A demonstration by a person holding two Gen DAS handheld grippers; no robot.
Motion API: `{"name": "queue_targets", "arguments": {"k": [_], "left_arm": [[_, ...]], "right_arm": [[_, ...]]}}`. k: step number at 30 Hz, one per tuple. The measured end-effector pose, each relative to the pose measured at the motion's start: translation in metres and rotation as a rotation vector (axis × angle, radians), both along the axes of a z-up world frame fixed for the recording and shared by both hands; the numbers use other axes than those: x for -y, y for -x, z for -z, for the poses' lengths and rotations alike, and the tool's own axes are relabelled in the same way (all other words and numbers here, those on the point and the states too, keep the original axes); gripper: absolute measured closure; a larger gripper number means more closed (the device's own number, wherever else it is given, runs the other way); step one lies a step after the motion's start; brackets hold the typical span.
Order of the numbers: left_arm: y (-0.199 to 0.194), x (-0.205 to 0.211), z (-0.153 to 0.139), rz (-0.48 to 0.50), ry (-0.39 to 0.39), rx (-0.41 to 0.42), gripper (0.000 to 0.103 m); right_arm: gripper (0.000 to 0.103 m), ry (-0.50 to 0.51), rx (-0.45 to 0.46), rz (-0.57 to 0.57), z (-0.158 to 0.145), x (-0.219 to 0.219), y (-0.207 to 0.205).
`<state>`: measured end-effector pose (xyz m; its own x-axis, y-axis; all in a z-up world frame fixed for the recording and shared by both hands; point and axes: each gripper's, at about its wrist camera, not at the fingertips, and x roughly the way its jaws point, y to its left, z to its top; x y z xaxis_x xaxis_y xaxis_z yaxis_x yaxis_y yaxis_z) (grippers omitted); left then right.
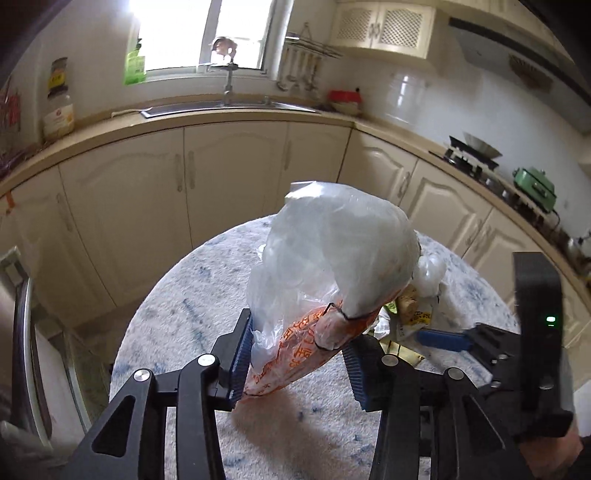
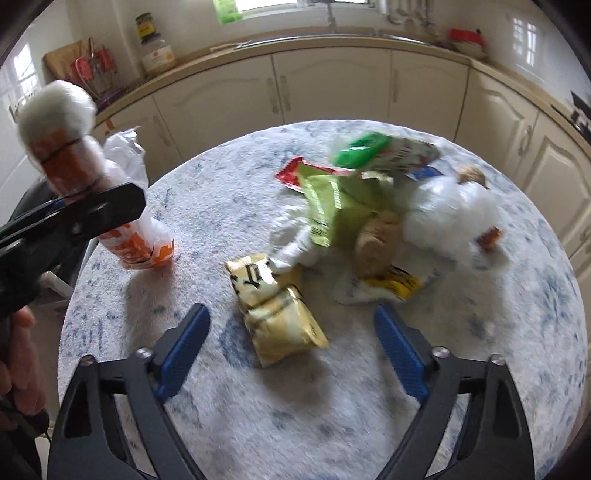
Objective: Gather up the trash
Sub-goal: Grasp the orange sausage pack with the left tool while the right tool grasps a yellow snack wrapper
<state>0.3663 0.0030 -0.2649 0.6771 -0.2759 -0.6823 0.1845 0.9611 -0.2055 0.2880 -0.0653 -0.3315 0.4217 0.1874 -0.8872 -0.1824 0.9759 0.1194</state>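
Kitchen with cream cabinets (image 1: 236, 173), a sink (image 1: 229, 107) under a bright window (image 1: 201, 33), a stove (image 1: 469, 158) on the right run of counter; in front, a round tabletop (image 2: 221, 206) covered in white cloth flecked with blue. Left tool (image 1: 295, 354): blue-padded jaws set either side of a stuffed plastic bag (image 1: 332, 266), clear at its bulging top, orange-printed lower down, bound with a thin black tie; the left pad touches the bag, the right pad sits just beside it, so whether it is gripped firmly cannot be told. In the right wrist view the bag (image 2: 70, 155) stands tilted at the tabletop's left edge, with its base low by the cloth. Right tool (image 2: 291, 350): released, jaws wide apart, hovering low over the tabletop with nothing between them. Just ahead of it, a crumpled yellow snack packet (image 2: 280, 314) lying flat. Beyond, a loose heap of trash near the tabletop's middle and right: green wrapper (image 2: 332, 206), bright green pack (image 2: 362, 147), red-edged wrapper (image 2: 291, 173), brown roundish item (image 2: 376, 243), yellow-and-black packet (image 2: 395, 282), white plastic bag (image 2: 450, 218), white crumpled tissue (image 2: 295, 251). The heap is blurred; finer detail cannot be read
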Motion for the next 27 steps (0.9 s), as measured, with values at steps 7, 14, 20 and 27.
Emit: {"name": "queue_targets", "arguments": {"k": [7,14,20,27], "left_arm": [[0.027,-0.006,-0.001,-0.036,0.0,0.019,0.067],[0.085,-0.026,-0.007,-0.059,0.04,0.027,0.074],[0.123,-0.02,-0.023,-0.046,0.059,0.057,0.075],[0.161,0.016,-0.047,0.024,0.053,0.096,0.075]], "right_arm": [[0.064,0.024,0.019,-0.031,0.003,-0.014,0.001],[0.065,-0.075,0.007,0.032,-0.011,0.012,0.034],[0.065,-0.128,0.036,0.081,-0.034,0.031,0.062],[0.065,-0.122,0.111,0.146,-0.072,0.062,0.097]]}}
